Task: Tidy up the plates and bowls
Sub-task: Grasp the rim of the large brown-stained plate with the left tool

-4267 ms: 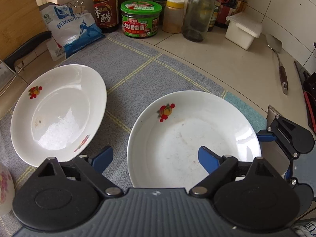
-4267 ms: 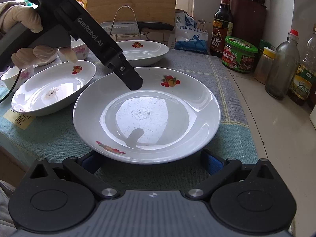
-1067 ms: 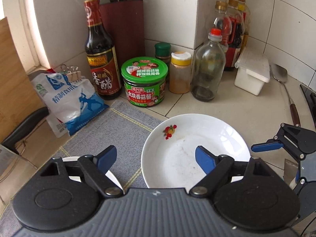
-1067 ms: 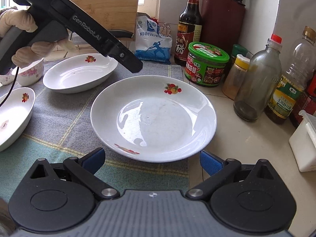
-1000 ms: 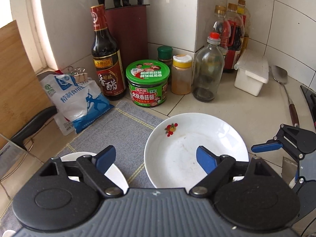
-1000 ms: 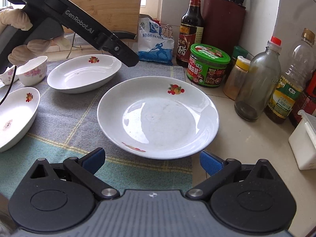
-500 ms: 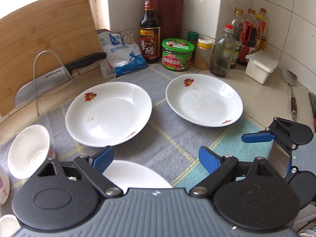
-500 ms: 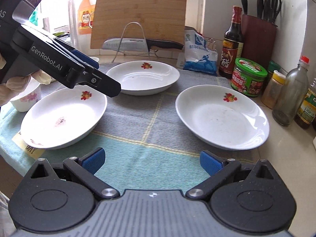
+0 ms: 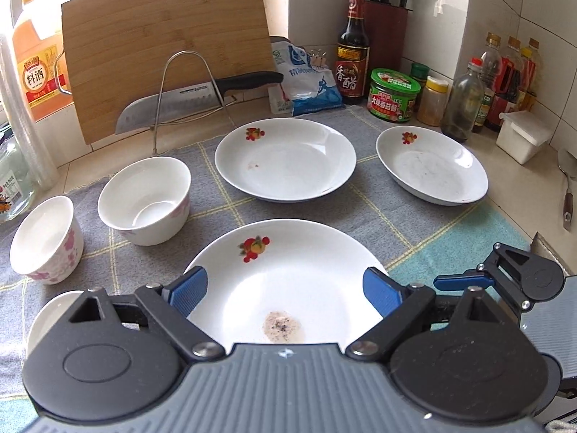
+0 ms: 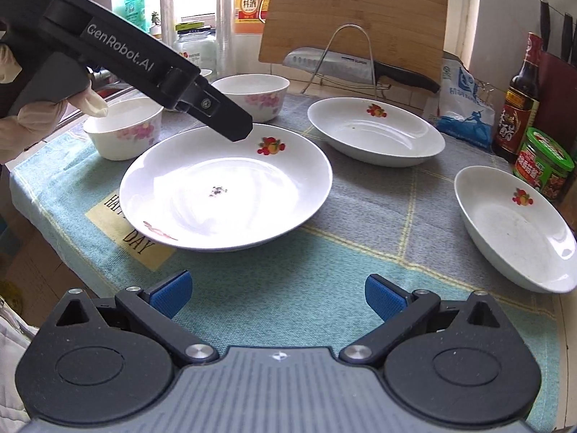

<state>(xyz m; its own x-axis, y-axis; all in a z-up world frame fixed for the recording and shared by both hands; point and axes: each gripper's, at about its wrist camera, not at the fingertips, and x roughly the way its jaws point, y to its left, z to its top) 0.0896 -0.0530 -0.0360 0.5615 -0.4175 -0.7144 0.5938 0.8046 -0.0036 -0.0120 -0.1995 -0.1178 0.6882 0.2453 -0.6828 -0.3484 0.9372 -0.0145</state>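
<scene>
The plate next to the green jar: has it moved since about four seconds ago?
Yes. The plate then lay mid-cloth, away from the green jar; now it sits at the cloth's right edge beside it.

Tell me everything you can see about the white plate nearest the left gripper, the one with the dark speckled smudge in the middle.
The round white plate with a fruit print looks like glossy glazed ceramic, shallow with a raised rim. A red and orange fruit motif sits on its far inner slope, a fainter reddish one on the near rim. A small pinkish, dark-speckled residue marks its centre. It lies flat and upright on the grey and teal checked cloth, apart from the other dishes. The left gripper hangs open above it, not touching.
</scene>
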